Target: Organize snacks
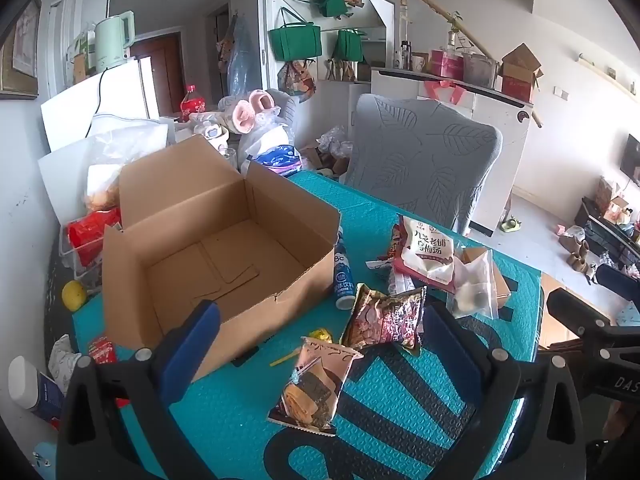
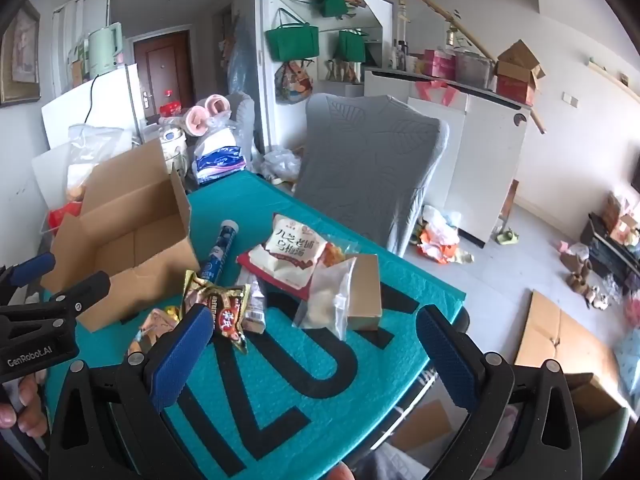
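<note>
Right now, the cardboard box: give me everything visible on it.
The cardboard box is plain brown corrugated card, flaps open and standing up, nothing inside but its folded bottom panels. Its near rim has a small tear. It sits upright on the teal mat, left of the snack packets; a blue tube lies against its right wall.

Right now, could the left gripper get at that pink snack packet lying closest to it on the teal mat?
Probably yes. The left gripper is wide open and empty, and the pink snack packet lies flat on the teal mat between its fingers, with nothing on top. The cardboard box stands off to the side.
</note>
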